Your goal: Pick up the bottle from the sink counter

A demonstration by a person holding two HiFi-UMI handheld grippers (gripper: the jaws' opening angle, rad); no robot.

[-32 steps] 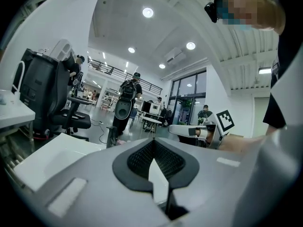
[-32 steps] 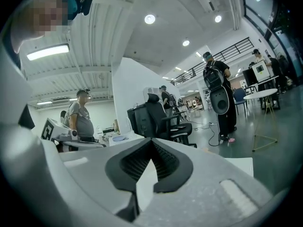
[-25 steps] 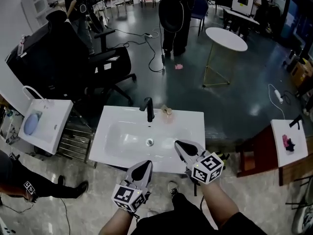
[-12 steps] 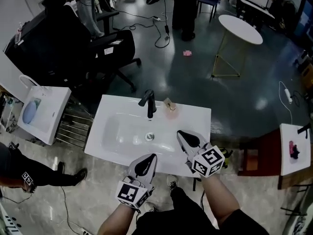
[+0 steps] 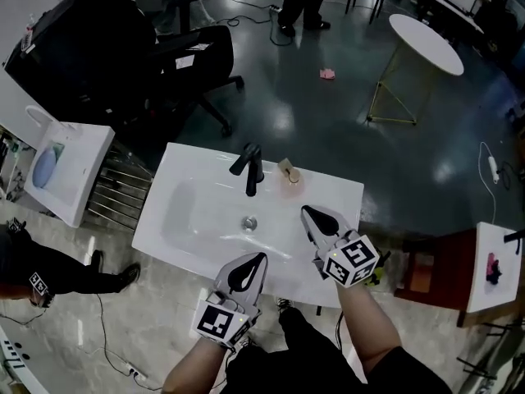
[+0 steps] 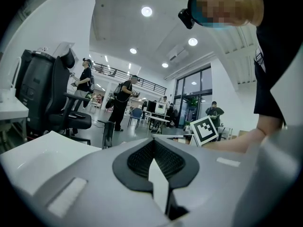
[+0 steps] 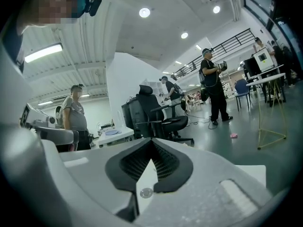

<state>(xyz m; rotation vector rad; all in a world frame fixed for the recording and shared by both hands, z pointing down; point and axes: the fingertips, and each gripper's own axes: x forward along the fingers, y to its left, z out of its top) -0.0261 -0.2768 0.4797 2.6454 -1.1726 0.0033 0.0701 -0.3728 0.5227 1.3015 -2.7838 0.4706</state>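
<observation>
The bottle (image 5: 289, 173) is resting on the white sink surface (image 5: 336, 205), just to the right of the black faucet (image 5: 250, 167), along the back rim. The drain (image 5: 249, 223) is sitting in the basin directly in front of the faucet. The right claw (image 5: 308, 213) is hovering in front and to the right of the faucet, near the bottle but apart from it, clenched on nothing. The left claw (image 5: 257, 260) is hanging farther in front of the faucet, over the near rim, likewise clenched and empty.

The basin (image 5: 197, 216) lies open; only the black faucet (image 5: 250, 171) stands just beside the bottle (image 5: 288, 172).
</observation>
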